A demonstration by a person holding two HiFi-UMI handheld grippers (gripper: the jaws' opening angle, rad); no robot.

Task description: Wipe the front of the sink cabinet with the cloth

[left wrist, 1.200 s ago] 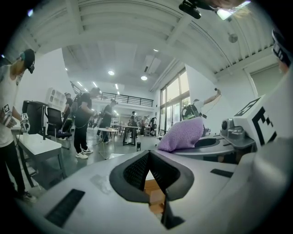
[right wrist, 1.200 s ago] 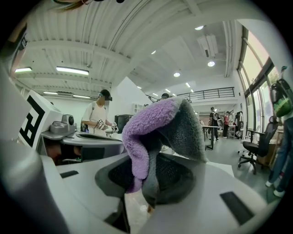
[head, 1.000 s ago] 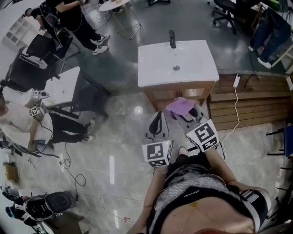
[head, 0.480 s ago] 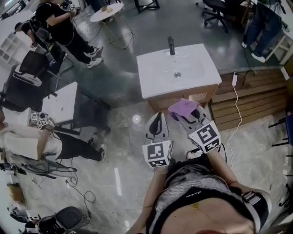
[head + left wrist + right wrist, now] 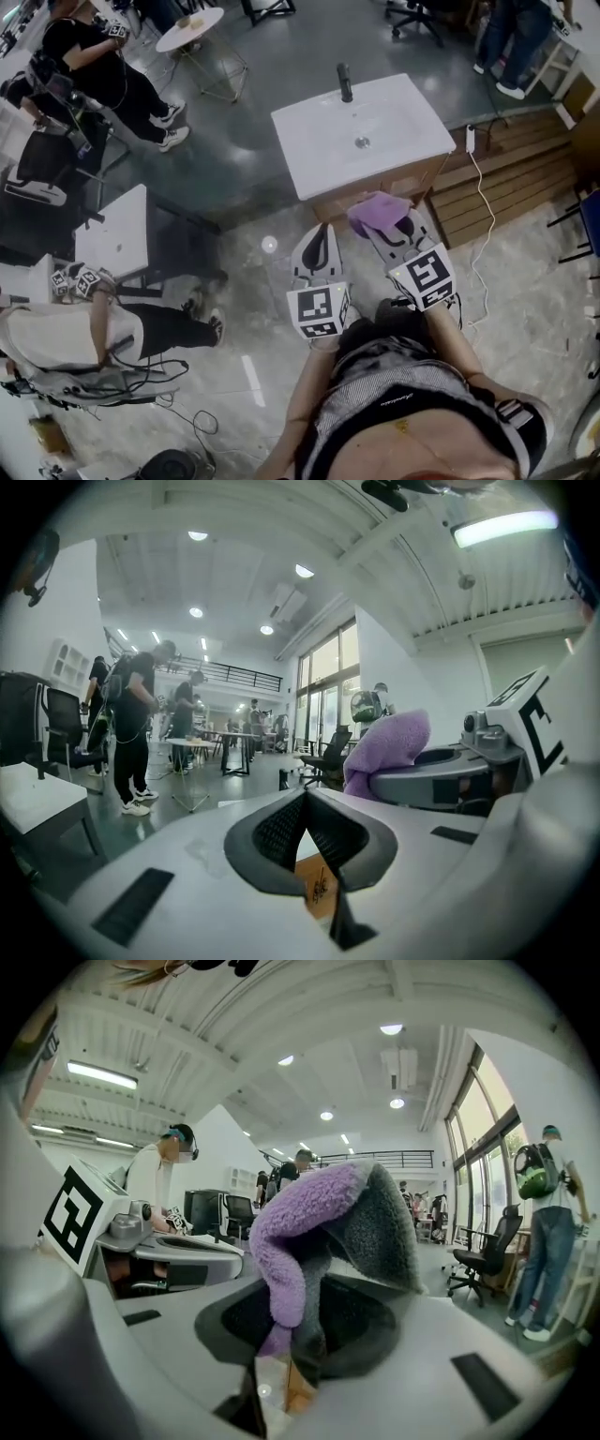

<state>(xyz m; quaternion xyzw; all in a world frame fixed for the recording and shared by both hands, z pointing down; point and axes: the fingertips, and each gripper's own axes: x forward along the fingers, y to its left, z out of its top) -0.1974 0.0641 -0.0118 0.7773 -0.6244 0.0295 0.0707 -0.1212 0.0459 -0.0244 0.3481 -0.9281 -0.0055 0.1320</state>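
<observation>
The white sink sits on a wooden cabinet just ahead of me. My right gripper is shut on a purple cloth, and the bunched cloth hangs right at the cabinet's front; I cannot tell if it touches. In the right gripper view the cloth folds up and over the right gripper, purple outside and grey inside. My left gripper is held beside it, a little left and short of the cabinet. Its jaws meet at the tip with nothing between them. The cloth also shows to its right.
A black faucet stands at the sink's far edge. A wooden platform with a white power strip and cable lies to the right. A white table and a bent-over person are on the left, with more people and chairs farther off.
The head view has shifted, so the sink sits a little higher and more tilted. Both grippers keep their pose with the cloth at the cabinet front. The person at left has moved down the frame.
</observation>
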